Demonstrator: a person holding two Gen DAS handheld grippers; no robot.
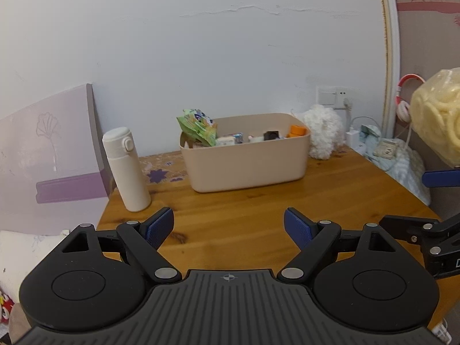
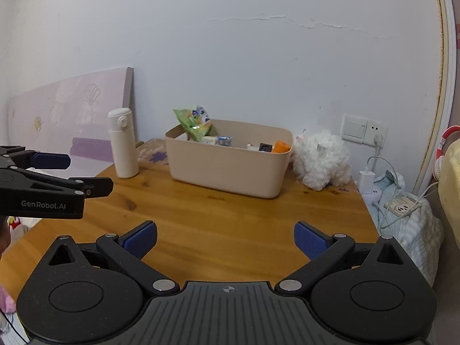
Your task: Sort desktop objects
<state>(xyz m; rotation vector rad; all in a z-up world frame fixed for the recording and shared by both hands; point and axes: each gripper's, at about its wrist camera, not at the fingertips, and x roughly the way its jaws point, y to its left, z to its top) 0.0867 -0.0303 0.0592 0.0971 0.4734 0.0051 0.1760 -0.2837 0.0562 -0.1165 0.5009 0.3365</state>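
Beige bin [image 1: 247, 164]; white bottle [image 1: 126, 169]; blue fingers [image 1: 159, 227].

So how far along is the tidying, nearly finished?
Mostly done, it seems: the beige bin already holds a green packet and small items. Both claws, left and right, are open and empty. A white bottle and fluffy toy stand outside on the table; perhaps those remain.

The only words I can read are "GenRobot.AI", in pale letters on the black side of the left gripper [image 2: 47, 159], seen from the right wrist. The green snack packet [image 2: 193, 122] in the beige bin [image 2: 227, 169] has print, too small to make out.
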